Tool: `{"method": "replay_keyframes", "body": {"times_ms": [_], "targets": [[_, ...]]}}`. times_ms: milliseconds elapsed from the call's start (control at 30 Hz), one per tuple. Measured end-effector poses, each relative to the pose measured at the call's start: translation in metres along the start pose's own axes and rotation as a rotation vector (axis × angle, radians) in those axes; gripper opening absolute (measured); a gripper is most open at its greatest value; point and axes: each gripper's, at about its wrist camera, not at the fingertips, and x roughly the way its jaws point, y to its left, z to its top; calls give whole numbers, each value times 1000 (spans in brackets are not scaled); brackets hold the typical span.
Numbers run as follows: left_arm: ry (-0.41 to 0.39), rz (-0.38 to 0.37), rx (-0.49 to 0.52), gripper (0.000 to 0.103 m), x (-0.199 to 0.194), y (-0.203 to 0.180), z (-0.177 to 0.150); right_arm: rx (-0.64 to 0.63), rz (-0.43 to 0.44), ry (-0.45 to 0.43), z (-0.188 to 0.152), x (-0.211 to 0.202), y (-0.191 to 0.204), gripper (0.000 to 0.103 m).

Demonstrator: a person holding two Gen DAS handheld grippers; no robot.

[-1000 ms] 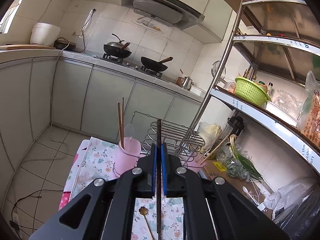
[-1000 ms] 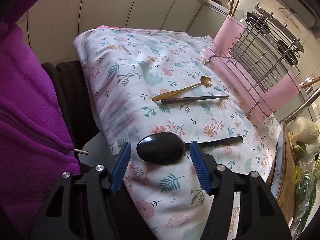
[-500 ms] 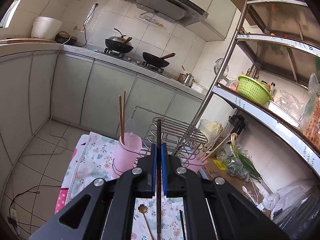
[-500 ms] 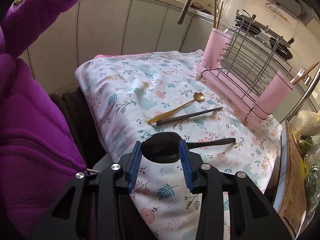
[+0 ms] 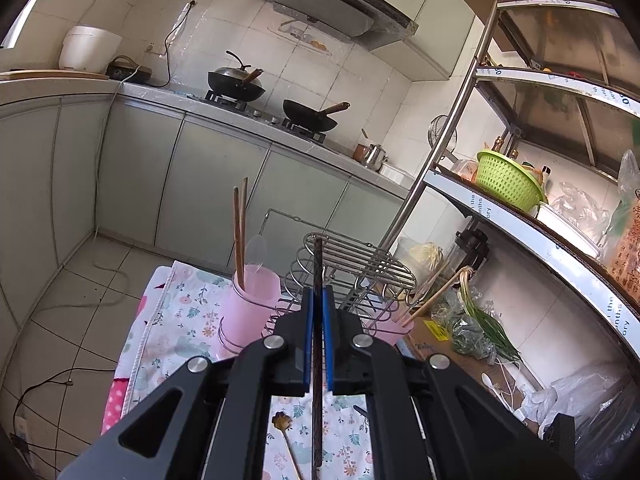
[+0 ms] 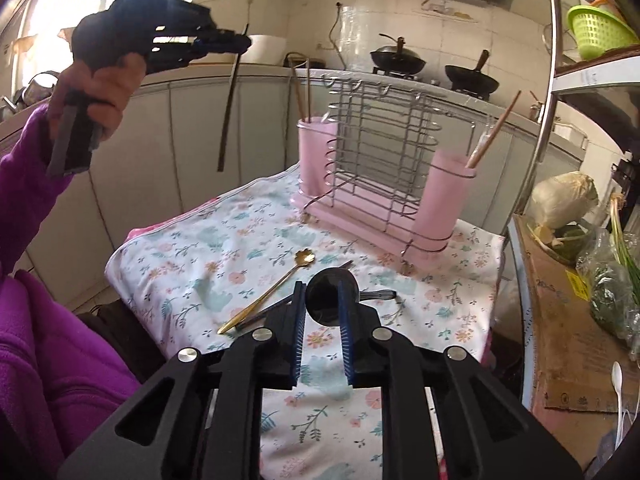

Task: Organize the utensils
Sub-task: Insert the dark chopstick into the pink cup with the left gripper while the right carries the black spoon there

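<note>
Between the jaws of the left gripper (image 5: 317, 308), the dark chopstick (image 5: 317, 360) runs down out of the left wrist picture's bottom edge, so its lower end is cut off there, and the gold spoon (image 5: 285, 436) just left of it loses its handle at the same edge. In the right wrist view, the blue pads of the right gripper (image 6: 323, 300) cover both sides of the black spoon (image 6: 325, 296) bowl, and its handle shows only as a short stub beyond the right jaw. Below the jaws, the gripper body hides the near part of the floral cloth (image 6: 192, 264), and the lower ends of the chopsticks in the pink cups (image 6: 316, 152) cannot be seen.
</note>
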Motion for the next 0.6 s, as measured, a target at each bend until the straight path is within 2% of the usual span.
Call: {"method": "replay_keyframes", "body": {"times_ms": [167,267,367,467,600], "targets": [[6,7,-4,4,9,5,5,73,-75,-19,14,4,-30,8],[5,14,-1,4,14,7,11,123,-92,-52,25,-3,-47,3],[-1,15,4,4,18,8,18,160,-107,-93,40,-13,-61,2],[-5,18,16,4,23,6,24,165,-132,-127,60,-23,-72,2],[-19,20,31,4,28,5,38,101,-189,-171,102,-43,-79,2]]}}
